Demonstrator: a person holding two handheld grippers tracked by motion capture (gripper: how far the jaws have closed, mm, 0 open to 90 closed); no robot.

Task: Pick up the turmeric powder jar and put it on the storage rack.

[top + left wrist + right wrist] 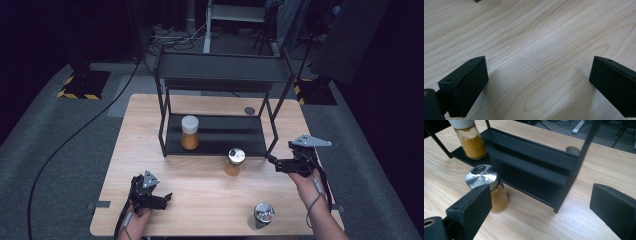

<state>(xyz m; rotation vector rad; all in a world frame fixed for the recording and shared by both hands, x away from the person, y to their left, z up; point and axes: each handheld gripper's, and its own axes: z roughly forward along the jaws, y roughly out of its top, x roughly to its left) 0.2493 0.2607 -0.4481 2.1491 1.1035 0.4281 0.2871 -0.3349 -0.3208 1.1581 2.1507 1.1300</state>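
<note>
A black two-shelf rack (222,70) stands at the back of the wooden table (200,185). A white-lidded jar of orange powder (190,132) stands on its lower shelf. A silver-lidded jar of orange powder (235,161) stands on the table just in front of the rack. My left gripper (167,197) is open near the front left, with bare wood between its jaws (537,75). My right gripper (272,162) is open at the right and points left. In the right gripper view, this gripper (541,202) faces the rack (531,170), with the silver-lidded jar (490,190) behind its left jaw and the white-lidded jar (471,140) beyond.
Another silver-lidded jar (263,215) stands near the table's front edge, by the right forearm. A small grey round disc (249,110) is set in the table behind the rack. A black cable (75,135) runs across the grey floor on the left.
</note>
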